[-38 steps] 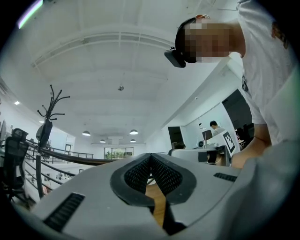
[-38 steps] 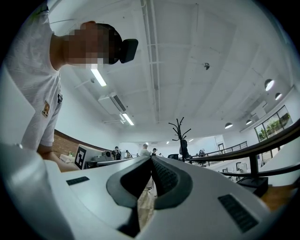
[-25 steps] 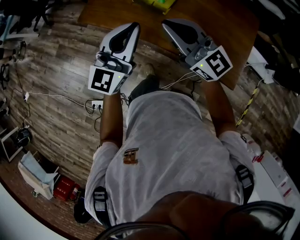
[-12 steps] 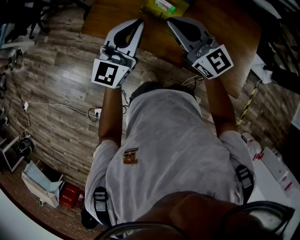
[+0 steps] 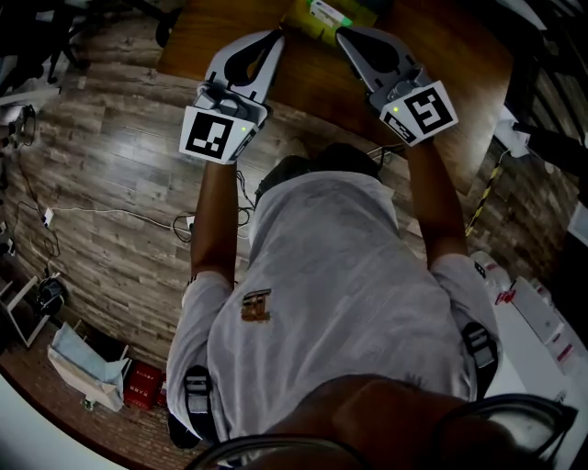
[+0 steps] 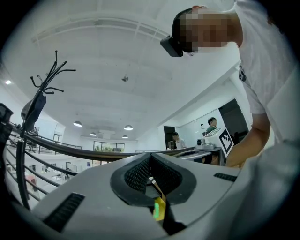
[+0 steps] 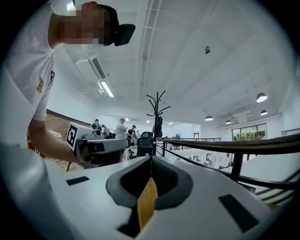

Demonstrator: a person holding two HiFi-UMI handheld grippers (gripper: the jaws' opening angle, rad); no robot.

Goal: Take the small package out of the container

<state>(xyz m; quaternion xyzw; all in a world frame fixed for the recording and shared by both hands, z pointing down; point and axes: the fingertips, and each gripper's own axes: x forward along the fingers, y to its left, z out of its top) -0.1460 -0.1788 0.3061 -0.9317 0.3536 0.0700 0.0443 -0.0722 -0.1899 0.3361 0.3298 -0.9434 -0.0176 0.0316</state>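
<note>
A yellow-green container (image 5: 323, 13) with a white label lies on the brown wooden table (image 5: 441, 55), cut off by the top edge of the head view; no small package can be made out. My left gripper (image 5: 277, 37) points at the container's left side, my right gripper (image 5: 341, 34) at its right side, both tips just short of it. In the left gripper view the left gripper (image 6: 150, 155) has its jaws pressed together with nothing held. The right gripper (image 7: 151, 159) is likewise shut and holds nothing. A sliver of the yellow-green container (image 6: 159, 208) shows below the left jaws.
My torso in a white shirt (image 5: 331, 303) fills the middle of the head view. A cable and power strip (image 5: 188, 220) lie on the plank floor, bags (image 5: 87, 367) at lower left, white boxes (image 5: 542, 317) at right. A coat stand (image 7: 156, 110) and distant people appear behind.
Both grippers have moved forward over the table toward the yellow-green container, which now shows more fully at the top edge. Their jaws stayed shut.
</note>
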